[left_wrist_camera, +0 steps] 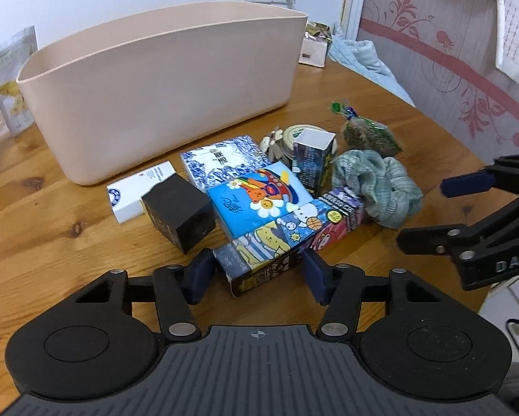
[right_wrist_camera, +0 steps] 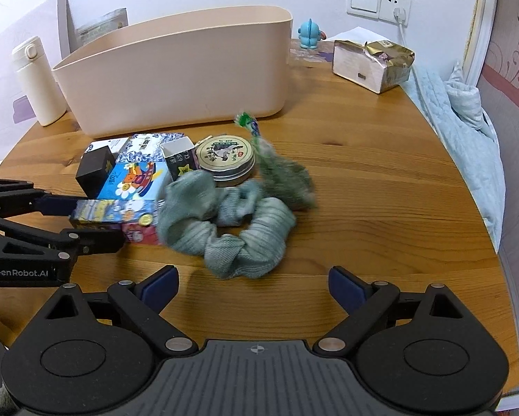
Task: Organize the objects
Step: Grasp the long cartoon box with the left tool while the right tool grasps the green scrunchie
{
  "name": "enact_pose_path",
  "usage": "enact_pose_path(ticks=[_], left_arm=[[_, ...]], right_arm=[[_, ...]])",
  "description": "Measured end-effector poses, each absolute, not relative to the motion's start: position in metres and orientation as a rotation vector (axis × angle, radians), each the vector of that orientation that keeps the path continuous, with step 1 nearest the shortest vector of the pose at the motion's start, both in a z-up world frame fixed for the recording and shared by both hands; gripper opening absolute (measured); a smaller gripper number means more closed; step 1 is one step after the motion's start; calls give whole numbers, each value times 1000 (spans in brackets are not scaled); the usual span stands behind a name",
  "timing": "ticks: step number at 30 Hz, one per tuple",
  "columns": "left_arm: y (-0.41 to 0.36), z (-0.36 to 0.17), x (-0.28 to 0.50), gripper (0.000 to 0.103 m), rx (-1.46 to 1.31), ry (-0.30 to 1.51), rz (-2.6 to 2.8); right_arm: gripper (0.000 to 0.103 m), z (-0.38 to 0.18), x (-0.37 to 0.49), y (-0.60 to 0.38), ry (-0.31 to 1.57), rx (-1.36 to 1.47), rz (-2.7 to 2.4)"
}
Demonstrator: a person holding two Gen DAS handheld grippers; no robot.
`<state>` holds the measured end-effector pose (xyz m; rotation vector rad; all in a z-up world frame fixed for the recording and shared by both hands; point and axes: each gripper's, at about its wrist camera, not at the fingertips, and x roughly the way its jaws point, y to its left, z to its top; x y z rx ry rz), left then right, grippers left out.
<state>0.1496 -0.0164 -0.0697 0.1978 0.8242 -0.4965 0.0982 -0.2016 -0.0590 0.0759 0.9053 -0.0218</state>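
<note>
A long cartoon-printed box [left_wrist_camera: 280, 242] lies at the near edge of a heap of small things on the wooden table [left_wrist_camera: 51, 228]. My left gripper [left_wrist_camera: 259, 274] is shut on the box's near end, one blue pad against each side. Behind the box lie a blue tissue pack [left_wrist_camera: 259, 201], a black cube box [left_wrist_camera: 179, 215], a white box [left_wrist_camera: 134, 194], a blue-and-white pack [left_wrist_camera: 221, 163] and a small open carton [left_wrist_camera: 313, 166]. A beige bin [right_wrist_camera: 176, 79] stands behind the heap. My right gripper [right_wrist_camera: 254, 284] is open, just short of a twisted green cloth [right_wrist_camera: 224, 222].
A round tin [right_wrist_camera: 226, 159] and a green bagged bundle [right_wrist_camera: 287, 176] sit by the cloth. A white flask [right_wrist_camera: 39, 83] stands left of the bin. A pink box [right_wrist_camera: 370, 66] and a blue figurine [right_wrist_camera: 309, 33] are at the back right, and a light blue blanket [right_wrist_camera: 467, 121] lies along the table's right edge.
</note>
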Motion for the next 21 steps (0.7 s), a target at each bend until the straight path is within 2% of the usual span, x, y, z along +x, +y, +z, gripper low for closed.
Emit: enact_pose_path(ticks=[4,11,21], left_arm=[[-17,-71,156,74,227,784,-495],[-26,-71,166,75,243,771,-563],[-25,-72,154,46,267,788,-567]], right_arm=[[95,-58,98,-202,904,79,-21],[95,-58,100,-204,894,91,-12],[95,-62,114,-207,874,94,-14]])
